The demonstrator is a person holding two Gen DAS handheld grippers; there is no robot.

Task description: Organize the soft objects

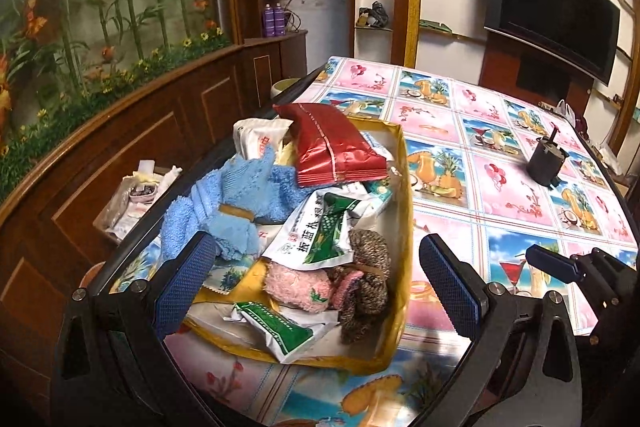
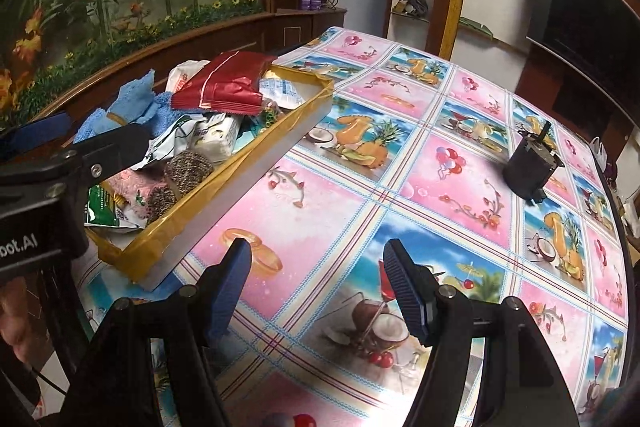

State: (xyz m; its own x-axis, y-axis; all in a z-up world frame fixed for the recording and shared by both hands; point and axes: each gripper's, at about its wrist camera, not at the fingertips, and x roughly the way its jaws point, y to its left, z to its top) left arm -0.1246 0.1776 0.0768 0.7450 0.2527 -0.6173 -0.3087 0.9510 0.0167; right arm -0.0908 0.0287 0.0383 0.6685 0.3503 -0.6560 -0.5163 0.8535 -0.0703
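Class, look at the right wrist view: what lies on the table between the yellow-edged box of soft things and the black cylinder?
Nothing: between the box and the black cylinder only bare patterned tablecloth shows, in both wrist views.

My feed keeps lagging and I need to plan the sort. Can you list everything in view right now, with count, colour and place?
Shallow cardboard tray with gold-taped rim: one, white and gold, left part of the table.
Fluffy blue towel: one, light blue, tray's left side, spilling over the rim.
Shiny red foil packet: one, red, atop the pile at the tray's far end.
White-and-green sachets: at least two, mid and near tray.
Pink fuzzy roll: one, pink, near end of the tray.
Brown speckled knit roll: one, right of the pink roll.
Small black cylindrical motor: one, black, far right on the tablecloth.
Patterned tablecloth: one, pink and blue squares.
Left gripper: fingers open, over the tray.
Right gripper: fingers open, over bare tablecloth.
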